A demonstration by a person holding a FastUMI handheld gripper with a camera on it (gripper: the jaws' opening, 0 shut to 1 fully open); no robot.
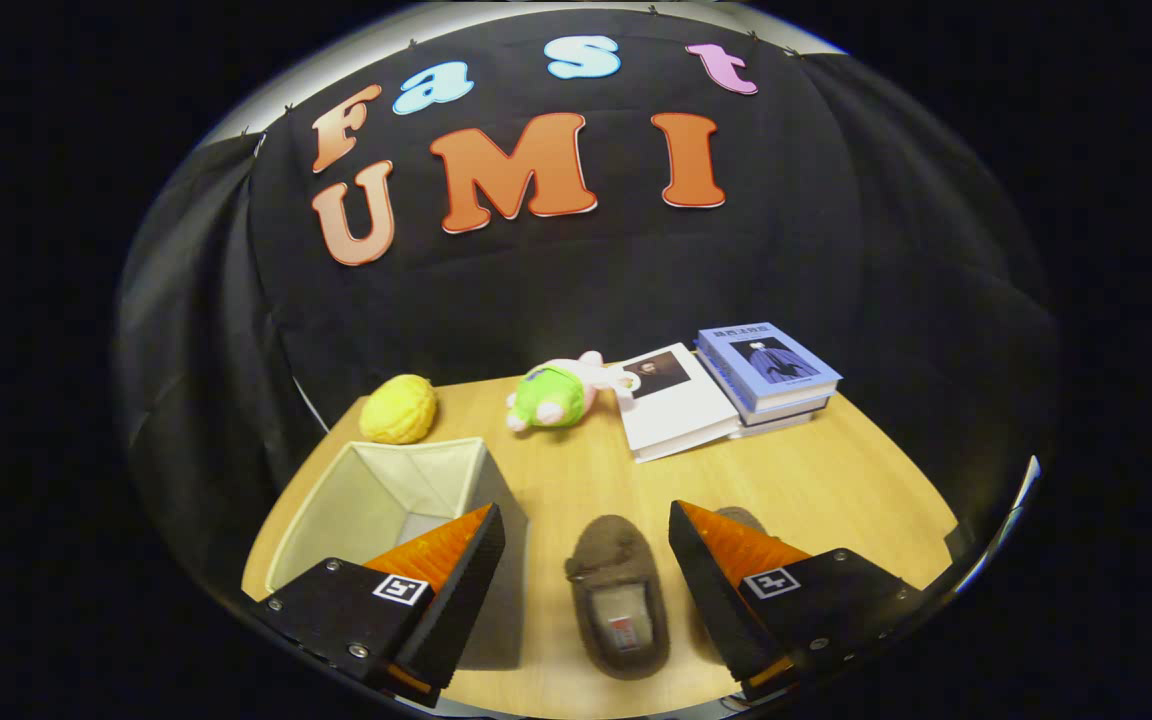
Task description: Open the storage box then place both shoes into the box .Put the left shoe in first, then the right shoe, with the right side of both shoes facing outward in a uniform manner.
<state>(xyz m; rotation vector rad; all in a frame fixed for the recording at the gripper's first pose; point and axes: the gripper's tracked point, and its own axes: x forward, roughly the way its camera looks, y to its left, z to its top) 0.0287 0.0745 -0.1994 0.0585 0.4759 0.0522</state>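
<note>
The gripper (586, 540) hangs above the near edge of the wooden table (836, 480) with its fingers spread wide and nothing held between them. Directly below that gap lies a brown slipper (619, 590), toe pointing away toward the far edge and its lined opening toward the near edge; neither finger touches it. A second brown slipper (741, 518) lies just beside it on the right, mostly hidden behind the right finger, so which is the left shoe cannot be told for sure from here. To the left of the fingers, near the table's left edge, stands the fabric storage box (406, 485), its top already open and its pale interior looking empty, so the step in hand appears to be picking up the first shoe. To do that well, I would lower the fingers straight down astride the middle slipper, close across its sides near the opening where the wall is firmest, and lift level before carrying it left over the box's rim. Farther off, toward the far edge, sit a yellow plush toy (398, 408), a green and white plush toy (561, 393), a white book (676, 400) and a stack of blue-covered books (768, 372).
</note>
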